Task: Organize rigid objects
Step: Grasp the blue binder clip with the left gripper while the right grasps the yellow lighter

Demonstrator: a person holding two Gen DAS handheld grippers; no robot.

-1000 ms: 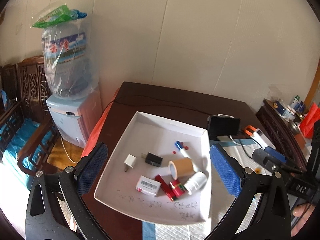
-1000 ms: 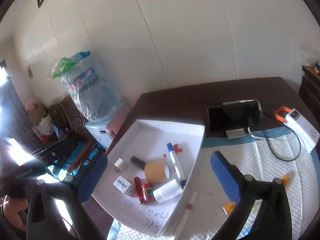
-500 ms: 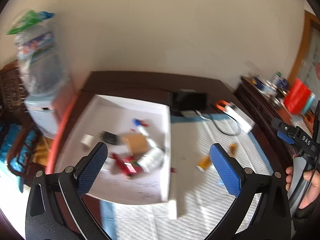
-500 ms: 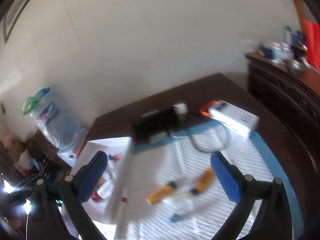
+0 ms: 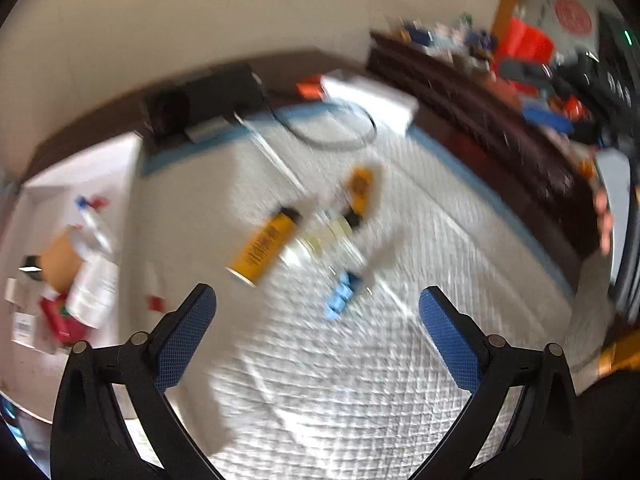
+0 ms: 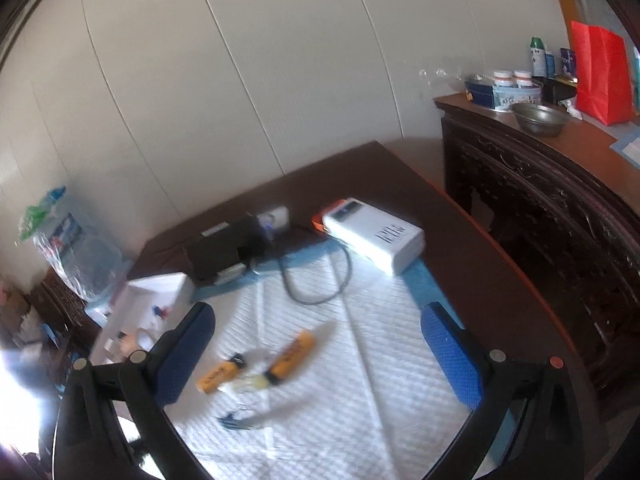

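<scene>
Both views now look at the quilted white pad [image 6: 372, 364] instead of the white tray [image 5: 64, 184], which 1 second ago filled the centre of each picture and now sits at the 9 o'clock edge of both. The left gripper [image 5: 316, 332] hangs over the pad with its blue pads wide apart, the jaws closing a little, and nothing between them; the picture is badly smeared. Just beyond it, toward 12 o'clock, lie 2 orange tubes, the nearer tube [image 5: 264, 246] and the farther tube [image 5: 358, 192], with a clear, pale item [image 5: 320, 240] between them that is too blurred to name, and a small blue piece [image 5: 340, 296] nearest the fingers. The tray holds the sorted things: a brown tape roll [image 5: 60, 260], a white bottle [image 5: 94, 288], a blue-capped marker [image 5: 90, 216] and a red item [image 5: 60, 316]. The right gripper [image 6: 318, 352] also stands open and empty over the same tubes. At 12 o'clock from it are a black phone on a stand [image 6: 224, 252], a looped cable [image 6: 316, 276] and a white power bank [image 6: 374, 234] with an orange end, all sharper than half a second ago. A dark carved sideboard [image 6: 552, 216] at 3 o'clock has come into view, carrying a metal bowl [image 6: 540, 118] and a red bag [image 6: 600, 76].
</scene>
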